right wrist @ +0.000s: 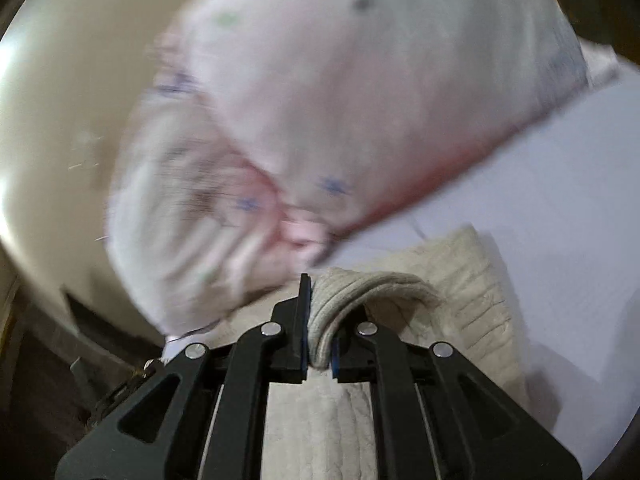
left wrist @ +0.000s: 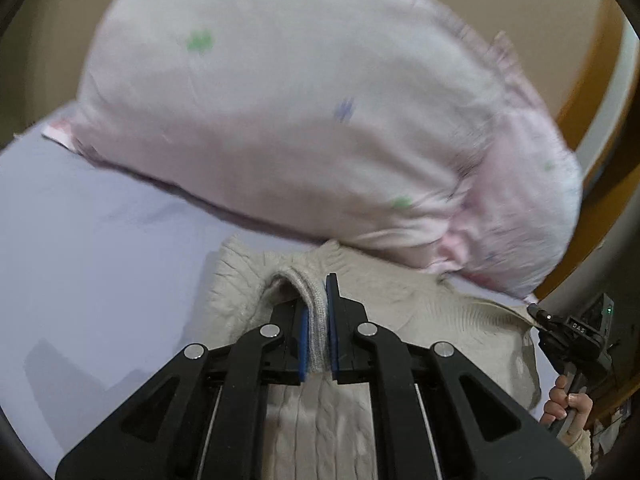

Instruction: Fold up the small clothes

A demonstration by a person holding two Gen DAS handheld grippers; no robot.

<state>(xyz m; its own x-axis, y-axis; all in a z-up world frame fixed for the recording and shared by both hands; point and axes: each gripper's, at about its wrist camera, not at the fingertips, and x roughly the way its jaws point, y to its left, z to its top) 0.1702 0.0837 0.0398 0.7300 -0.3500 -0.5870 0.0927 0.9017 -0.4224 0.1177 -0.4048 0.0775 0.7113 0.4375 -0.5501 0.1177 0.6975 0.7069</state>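
Observation:
A cream cable-knit sweater (left wrist: 420, 304) lies on a pale lilac bed sheet (left wrist: 100, 260), just in front of a pillow. My left gripper (left wrist: 318, 312) is shut on a ribbed edge of the sweater, pinched between the blue pads. My right gripper (right wrist: 320, 320) is shut on another ribbed edge of the same sweater (right wrist: 468, 280), which arches up over the right finger. The right gripper also shows at the right edge of the left wrist view (left wrist: 568, 332), held in a hand.
A large pink pillow (left wrist: 300, 120) with small green and blue prints leans just behind the sweater; it also shows, blurred, in the right wrist view (right wrist: 340, 100). A wooden bed frame (left wrist: 596, 80) and beige wall lie beyond. The lilac sheet (right wrist: 560, 200) spreads to the side.

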